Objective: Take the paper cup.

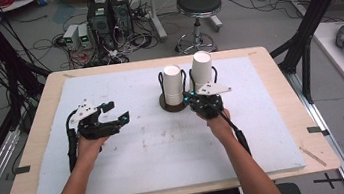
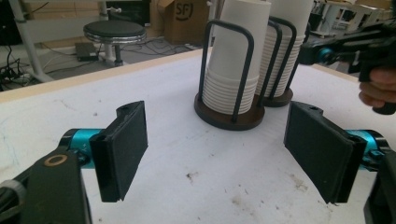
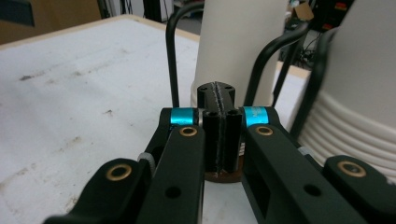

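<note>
Pressed-together black jaws of the right gripper (image 3: 219,126) sit just before two wire-framed white paper cup stacks (image 1: 175,87); the left gripper (image 1: 112,121) is spread wide, empty.

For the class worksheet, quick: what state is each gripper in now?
Left gripper: open, holding nothing.
Right gripper: shut, empty, beside the cup stacks.

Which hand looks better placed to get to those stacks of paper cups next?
Probably the right. The right gripper sits close beside the cup stacks, jaws shut, while the left gripper sits farther off across the white mat, jaws open.
</note>
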Tool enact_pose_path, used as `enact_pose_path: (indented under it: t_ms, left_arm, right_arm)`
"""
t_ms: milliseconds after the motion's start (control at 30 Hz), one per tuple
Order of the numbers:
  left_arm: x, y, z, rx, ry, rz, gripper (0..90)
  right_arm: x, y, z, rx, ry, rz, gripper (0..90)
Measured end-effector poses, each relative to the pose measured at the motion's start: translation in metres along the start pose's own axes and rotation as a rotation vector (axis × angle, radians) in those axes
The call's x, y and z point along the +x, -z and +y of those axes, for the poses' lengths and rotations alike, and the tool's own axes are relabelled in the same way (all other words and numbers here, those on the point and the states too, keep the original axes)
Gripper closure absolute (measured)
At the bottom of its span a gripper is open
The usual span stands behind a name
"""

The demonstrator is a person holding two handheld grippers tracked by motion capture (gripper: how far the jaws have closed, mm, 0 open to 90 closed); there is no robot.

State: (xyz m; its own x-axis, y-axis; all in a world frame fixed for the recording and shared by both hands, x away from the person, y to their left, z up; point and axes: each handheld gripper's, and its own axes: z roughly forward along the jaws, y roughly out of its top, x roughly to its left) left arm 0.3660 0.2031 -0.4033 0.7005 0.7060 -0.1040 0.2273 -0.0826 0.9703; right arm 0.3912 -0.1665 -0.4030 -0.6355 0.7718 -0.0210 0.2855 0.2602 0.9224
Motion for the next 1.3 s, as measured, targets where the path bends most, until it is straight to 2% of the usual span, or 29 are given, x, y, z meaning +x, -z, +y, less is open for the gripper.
enact_pose_path:
  t_ms: [67,300,467,600,833,1067,1300]
  left_arm:
    - [0.001,-0.002,0.005,-0.012,-0.008,-0.003,22.3]
    - [0.006,-0.014,0.021,-0.022,-0.042,-0.038,22.5]
    - [0.01,-0.033,0.04,-0.009,-0.011,-0.067,21.5]
    - [0.01,-0.048,0.055,-0.011,-0.012,-0.091,20.7]
    - [0.007,-0.072,0.073,-0.01,-0.025,-0.126,20.7]
    - [0.004,-0.091,0.082,-0.009,-0.04,-0.139,20.7]
    - [0.0,-0.114,0.094,0.021,-0.049,-0.157,20.7]
  right_arm:
    - [0.003,-0.01,-0.002,0.02,-0.006,-0.01,90.0]
    - [0.004,-0.025,-0.005,0.052,-0.041,-0.017,90.0]
    - [0.005,-0.036,-0.009,0.08,-0.065,-0.016,90.0]
    - [0.006,-0.043,-0.012,0.097,-0.069,-0.024,90.0]
    - [0.005,-0.048,-0.015,0.117,-0.097,-0.033,90.0]
    - [0.007,-0.051,-0.012,0.121,-0.107,-0.038,90.0]
    - [0.012,-0.054,-0.011,0.127,-0.115,-0.052,90.0]
